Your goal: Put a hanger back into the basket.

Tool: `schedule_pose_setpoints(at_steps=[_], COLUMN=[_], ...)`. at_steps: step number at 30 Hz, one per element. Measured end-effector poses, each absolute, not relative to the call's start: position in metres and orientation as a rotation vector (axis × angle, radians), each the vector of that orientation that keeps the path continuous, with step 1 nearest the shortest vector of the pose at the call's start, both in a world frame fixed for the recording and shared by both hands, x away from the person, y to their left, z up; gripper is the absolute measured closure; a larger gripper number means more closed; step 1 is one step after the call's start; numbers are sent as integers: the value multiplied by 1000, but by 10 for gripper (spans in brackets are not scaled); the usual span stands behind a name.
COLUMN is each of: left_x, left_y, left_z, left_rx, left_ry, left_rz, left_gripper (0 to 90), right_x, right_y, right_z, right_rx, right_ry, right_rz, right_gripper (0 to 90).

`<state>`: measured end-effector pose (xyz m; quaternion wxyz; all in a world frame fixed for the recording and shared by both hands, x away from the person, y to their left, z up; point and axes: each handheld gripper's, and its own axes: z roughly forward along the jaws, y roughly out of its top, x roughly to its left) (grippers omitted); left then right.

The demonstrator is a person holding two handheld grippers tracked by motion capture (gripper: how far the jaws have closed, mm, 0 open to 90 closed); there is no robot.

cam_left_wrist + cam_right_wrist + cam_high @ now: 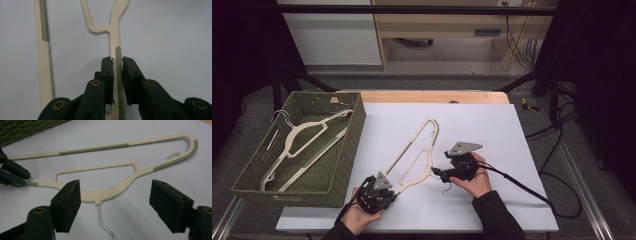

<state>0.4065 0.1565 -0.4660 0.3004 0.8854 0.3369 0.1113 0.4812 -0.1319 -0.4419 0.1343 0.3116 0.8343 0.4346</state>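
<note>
The hanger lay on the white sheet at centre frame in the high view, right of the basket. Its long axis ran diagonally from lower left to upper middle; its curved top bar faced right, and the wire hook stuck out toward the lower right.

The left gripper, at lower left, was pinching one end of the hanger; in the left gripper view the pads sat tight on the ribbed strip. The right gripper had its jaws spread, bracketing the hanger's neck just above the hook, with nothing pressed between them.

Judging from this, the step in hand was taking a second hold at the neck so the hanger could be lifted, probably toward the basket, where another hanger already lay. To do it well, the right jaws should straddle the thick cream bar rather than the thin wire, close squarely, and both hands should then rise together to keep the hanger level.
</note>
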Motion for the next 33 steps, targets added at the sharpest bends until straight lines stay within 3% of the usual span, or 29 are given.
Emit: schedule_pose_setpoints(at_steps=[1,3,6,15,22,28,33], left_x=[407,407,407,407,406,406,405], left_y=[156,157,157,157,156,156,155], left_z=[-466,-466,-466,-466,-466,-466,-467], left_rx=[2350,2350,2350,2349,2353,2352,2349], left_ry=[894,894,894,891,886,886,884], left_rz=[295,289,287,295,306,313,319], left_gripper=[795,795,793,790,789,789,788], right_x=[481,482,481,479,475,476,479], right_y=[-132,-127,-120,-111,-105,-104,-104], right_z=[-442,-448,-456,-471,-474,-474,-473], right_rx=[903,917,909,931,917,968,1014], right_ry=[2418,2449,2491,2568,2590,2586,2607], right_rz=[1260,1232,1174,1066,1001,1011,1010], right_gripper=[275,376,454,600,789,892,896])
